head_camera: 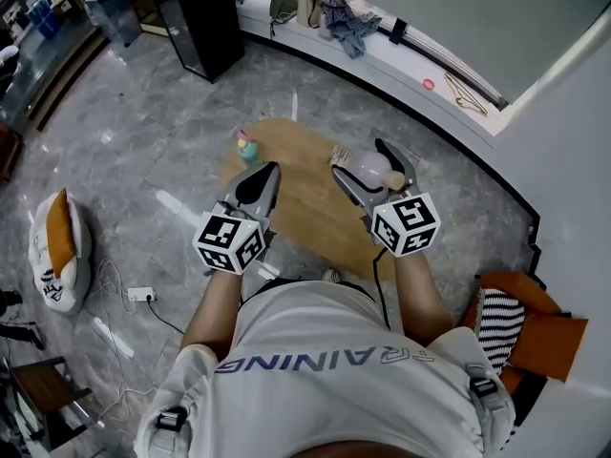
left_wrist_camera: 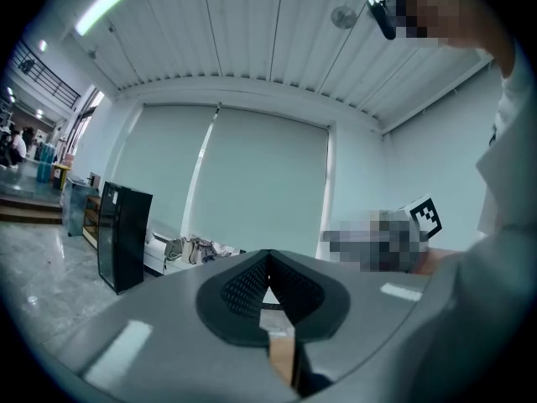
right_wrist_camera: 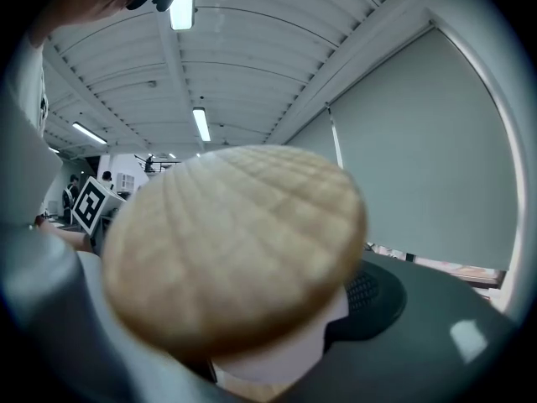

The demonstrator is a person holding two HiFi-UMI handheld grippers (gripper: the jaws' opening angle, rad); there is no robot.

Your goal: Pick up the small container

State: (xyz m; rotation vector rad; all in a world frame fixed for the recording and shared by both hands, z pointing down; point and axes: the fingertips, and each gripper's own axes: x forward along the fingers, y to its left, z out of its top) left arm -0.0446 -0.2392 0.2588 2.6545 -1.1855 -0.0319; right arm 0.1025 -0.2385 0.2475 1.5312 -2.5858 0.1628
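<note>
- Plainly, the only readable writing is the pale shirt lettering, "RAINING" in part
- The small container (head_camera: 372, 168), a pale body under a ribbed tan lid (right_wrist_camera: 235, 250), sits clamped between the right gripper's (head_camera: 359, 158) widely spread jaws, over the table's far edge
- Its long axis runs along the jaws, lid facing back toward the gripper's camera
- The left gripper (head_camera: 271, 172) has its jaws pressed together on nothing
- Below are a round wooden table (head_camera: 296, 213), a grey stone floor (head_camera: 143, 132), a black cabinet (head_camera: 200, 17) and a white ledge (head_camera: 410, 70)
</note>
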